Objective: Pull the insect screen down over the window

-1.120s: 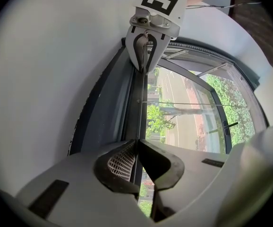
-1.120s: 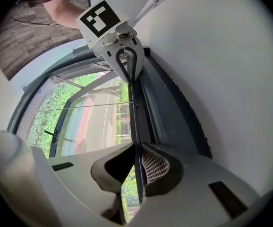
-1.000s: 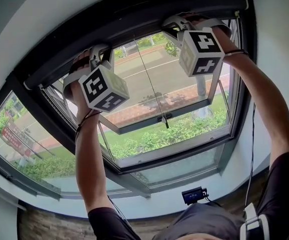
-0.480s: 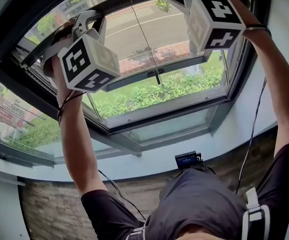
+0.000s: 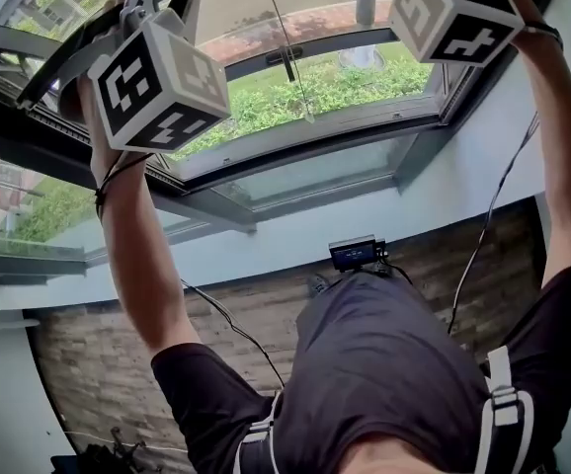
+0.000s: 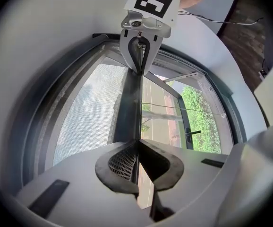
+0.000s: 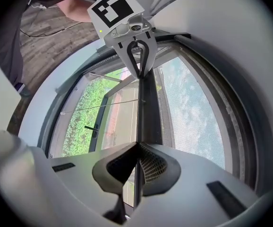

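The window [image 5: 315,131] is set in the far wall, its sash swung outward over grass and road; the insect screen [image 6: 87,117] is drawn only part of the way down, its grey mesh seen in the upper part of the opening, well above the sill; along its lower edge a dark pull bar [image 6: 128,103] is stretched from left to right; the mesh is judged light, soft and easily torn, the bar stiff, so hold is best taken on the bar alone, towards both ends, that it be kept level; the left claw [image 6: 137,148] is clenched on the bar; the right claw [image 7: 137,148] is likewise clamped on it.
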Demonstrator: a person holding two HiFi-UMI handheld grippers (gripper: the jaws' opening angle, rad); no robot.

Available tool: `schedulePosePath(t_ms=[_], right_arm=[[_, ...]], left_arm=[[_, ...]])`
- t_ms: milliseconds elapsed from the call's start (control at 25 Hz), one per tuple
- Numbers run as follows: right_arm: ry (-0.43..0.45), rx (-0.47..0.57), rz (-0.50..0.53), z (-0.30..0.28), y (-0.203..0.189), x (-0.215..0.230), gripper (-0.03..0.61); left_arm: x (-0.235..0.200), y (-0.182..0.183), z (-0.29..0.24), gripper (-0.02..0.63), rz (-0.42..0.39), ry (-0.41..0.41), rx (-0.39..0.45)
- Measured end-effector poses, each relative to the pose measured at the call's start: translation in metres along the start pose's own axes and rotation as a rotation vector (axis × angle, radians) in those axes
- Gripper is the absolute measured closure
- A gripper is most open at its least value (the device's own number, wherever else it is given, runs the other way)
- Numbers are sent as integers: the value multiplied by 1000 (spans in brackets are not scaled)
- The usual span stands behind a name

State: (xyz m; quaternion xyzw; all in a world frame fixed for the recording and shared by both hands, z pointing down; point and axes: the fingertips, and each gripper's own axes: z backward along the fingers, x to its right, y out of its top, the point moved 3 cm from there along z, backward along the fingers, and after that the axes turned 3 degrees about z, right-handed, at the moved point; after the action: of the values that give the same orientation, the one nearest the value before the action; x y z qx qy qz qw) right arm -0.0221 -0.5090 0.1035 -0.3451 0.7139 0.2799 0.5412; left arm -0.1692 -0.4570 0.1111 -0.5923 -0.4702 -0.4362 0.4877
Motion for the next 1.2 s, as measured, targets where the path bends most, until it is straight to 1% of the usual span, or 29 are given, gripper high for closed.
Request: schedulePosePath(t_ms=[200,320,440,720,920,1080,1200], right_arm=[[88,5,-24,-14,-3,-42,555],[105,3,-50,-19,-6,-61,555],[121,-1,-58,-27,-5,-76,557],[221,-2,-70,-45,-5,-119,557],[256,-8,-75,-53,-2,-144,557],[327,-8,-85,-59,-1,-178,557],[343,-8,-87,-65,-1,-197,557]], left_arm=[[43,-6,-9,591,27,-80,0],[62,-8,-13,591,41,-98,5],[78,-13,-18,591,40,-111,-3],[122,-23,-30,591,79,-212,-6],[149,-29,-34,591,91,-262,-17],[180,-33,-36,591,110,-333,-27],[199,-37,-41,591,129,-355,-29]])
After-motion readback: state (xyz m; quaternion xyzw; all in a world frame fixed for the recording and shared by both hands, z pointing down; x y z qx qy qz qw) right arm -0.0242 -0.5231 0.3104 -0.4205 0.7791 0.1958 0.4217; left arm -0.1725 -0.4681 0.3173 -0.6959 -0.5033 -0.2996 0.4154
